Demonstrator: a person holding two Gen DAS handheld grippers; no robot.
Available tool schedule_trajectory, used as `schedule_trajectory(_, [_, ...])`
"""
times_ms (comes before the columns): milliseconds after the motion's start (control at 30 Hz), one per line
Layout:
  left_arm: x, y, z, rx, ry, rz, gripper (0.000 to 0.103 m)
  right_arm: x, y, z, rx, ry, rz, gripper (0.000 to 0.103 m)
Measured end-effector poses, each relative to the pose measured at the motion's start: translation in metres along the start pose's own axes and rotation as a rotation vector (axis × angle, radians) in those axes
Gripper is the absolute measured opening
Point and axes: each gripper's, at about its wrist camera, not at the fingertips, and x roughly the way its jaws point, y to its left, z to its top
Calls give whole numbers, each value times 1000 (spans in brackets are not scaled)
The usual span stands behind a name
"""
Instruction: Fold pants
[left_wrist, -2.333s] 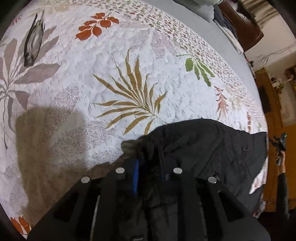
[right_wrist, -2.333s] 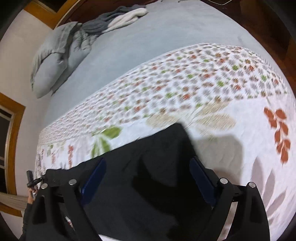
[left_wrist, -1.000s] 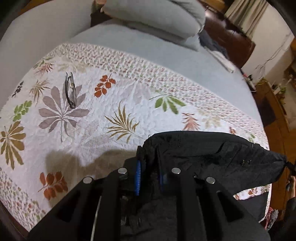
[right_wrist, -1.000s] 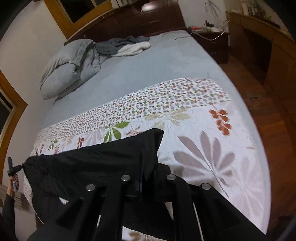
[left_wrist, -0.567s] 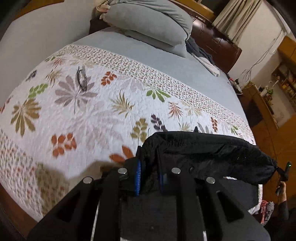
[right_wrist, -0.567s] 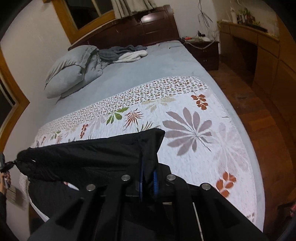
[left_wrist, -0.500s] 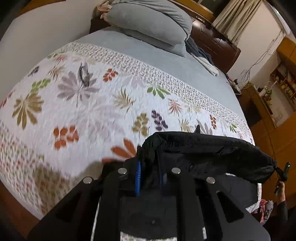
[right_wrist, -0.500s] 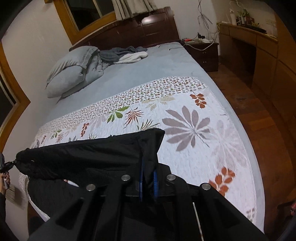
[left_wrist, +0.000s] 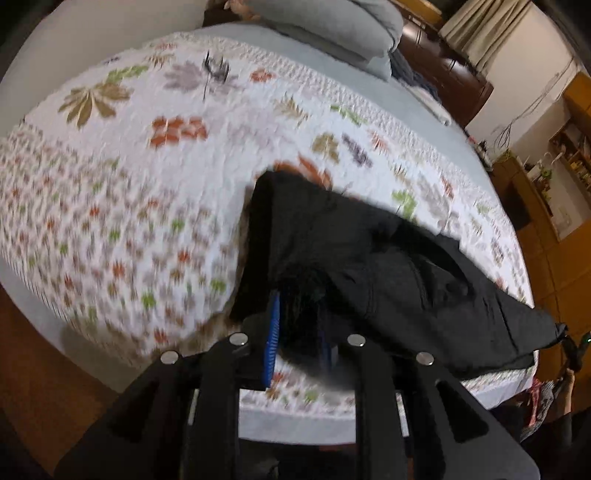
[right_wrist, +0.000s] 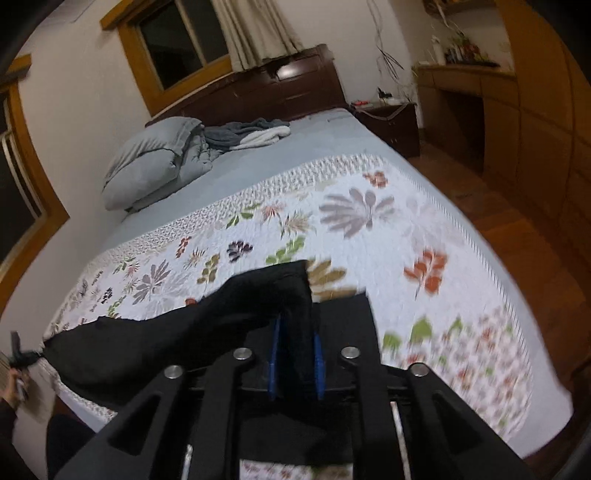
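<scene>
Nearest the left wrist camera, the left gripper (left_wrist: 297, 328) has its two blue-padded fingers (left_wrist: 272, 332) drawn close together on a bunched edge of the black fabric pants (left_wrist: 388, 266). A dark clump of cloth fills the narrow gap between the pads. In the right wrist view, the right gripper (right_wrist: 295, 354) likewise has its blue-lined fingers (right_wrist: 275, 354) pinched nearly together on another fold of the same pants (right_wrist: 207, 332), with a strip of black cloth standing up between them.

The pants stretch between the two grippers, held up at both ends above the near edge of the bed. The middle sags and drapes down onto the white quilted bedspread printed with coloured leaves and flowers (left_wrist: 147, 177). One pointed corner of the cloth rises just past each gripper. The bedspread (right_wrist: 369, 229) covers the foot half of the bed, and both views of it are blurred.

Beyond the quilt lies the plain grey-blue bed sheet (right_wrist: 280, 162). On it, near the head of the bed, sits a heap of grey pillows (right_wrist: 151, 162), with crumpled grey and white clothes (right_wrist: 247, 134) just beside them. Behind stands the dark wooden headboard (right_wrist: 266, 92), and above it a wood-framed window (right_wrist: 177, 51) with pale curtains (right_wrist: 255, 29). A dark bedside table (right_wrist: 391, 122) and wooden cabinets (right_wrist: 524, 122) stand to the right over a wooden floor (right_wrist: 517, 236).
</scene>
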Motion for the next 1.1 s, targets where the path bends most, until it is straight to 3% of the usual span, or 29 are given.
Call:
schedule_trajectory(133, [6, 10, -19, -14, 13, 10, 18, 6, -3, -37, 48, 37, -35, 27])
schedule_trajectory(200, [6, 12, -24, -4, 21, 38, 17, 6, -11, -49, 94, 38, -47, 38])
schedule_trajectory(300, [0, 16, -30, 0, 18, 67, 15, 4, -22, -63, 166, 44, -62, 45])
schedule_trajectory(467, [-10, 22, -36, -13, 2, 68, 15, 2, -32, -72, 237, 56, -38, 47])
schedule_trajectory(633, [-23, 14, -42, -13, -31, 35, 16, 3, -39, -74, 333, 84, -7, 50])
schedule_trajectory(833, [-29, -14, -48, 20, -43, -31, 17, 2, -48, -90, 462, 107, 107, 57])
schedule_trajectory(933, [-30, -30, -49, 43, -50, -64, 29, 3, -56, -99, 512, 115, 144, 60])
schedule_trajectory(1000, [-29, -41, -48, 69, -53, -74, 31, 4, -63, -106, 558, 123, 163, 65])
schedule_trajectory(1100, [-26, -56, -46, 101, -48, -90, 37, -2, -71, -117, 583, 116, 129, 65])
